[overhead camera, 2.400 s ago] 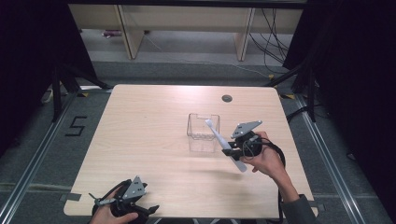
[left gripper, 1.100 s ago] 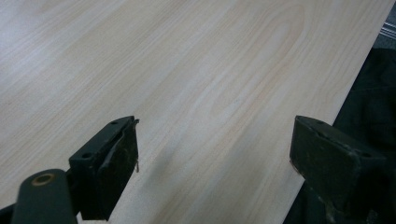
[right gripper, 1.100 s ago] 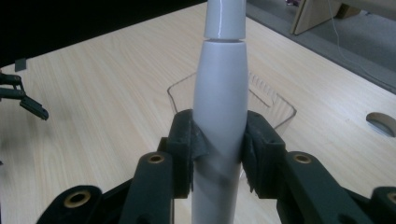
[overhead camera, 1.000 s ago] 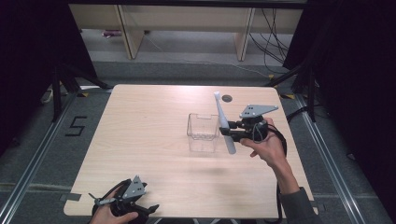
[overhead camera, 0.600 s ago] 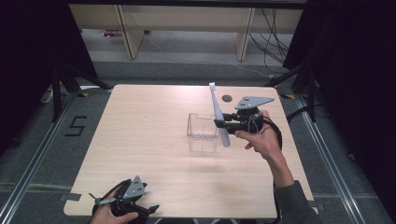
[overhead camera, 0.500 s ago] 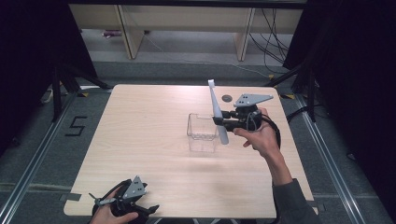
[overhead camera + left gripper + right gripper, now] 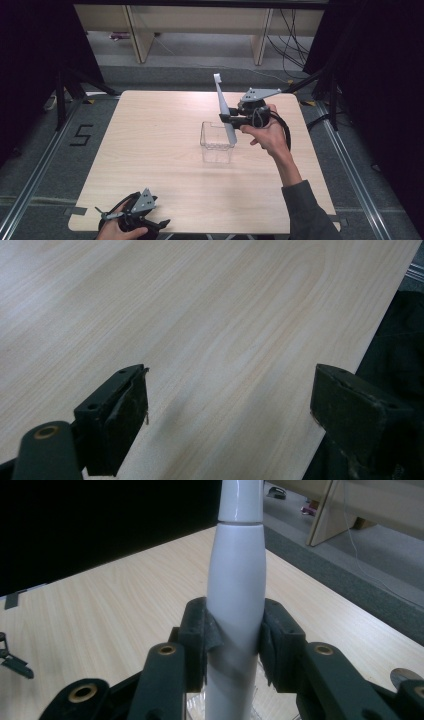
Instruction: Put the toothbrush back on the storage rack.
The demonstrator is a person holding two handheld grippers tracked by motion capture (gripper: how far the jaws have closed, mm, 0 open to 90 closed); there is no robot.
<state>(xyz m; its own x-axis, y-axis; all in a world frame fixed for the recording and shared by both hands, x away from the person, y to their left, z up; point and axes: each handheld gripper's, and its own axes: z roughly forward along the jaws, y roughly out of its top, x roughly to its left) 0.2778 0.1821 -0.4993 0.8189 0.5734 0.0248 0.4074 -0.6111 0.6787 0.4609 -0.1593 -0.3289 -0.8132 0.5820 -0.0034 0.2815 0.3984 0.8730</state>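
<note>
Right gripper [image 7: 226, 119] fingers clamped on white toothbrush [image 7: 236, 590] handle; left gripper [image 7: 230, 410] fingers apart.

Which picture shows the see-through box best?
The high view: the clear box sits whole on the table, under the white toothbrush in the right gripper. The right gripper view catches just its rim.
</note>
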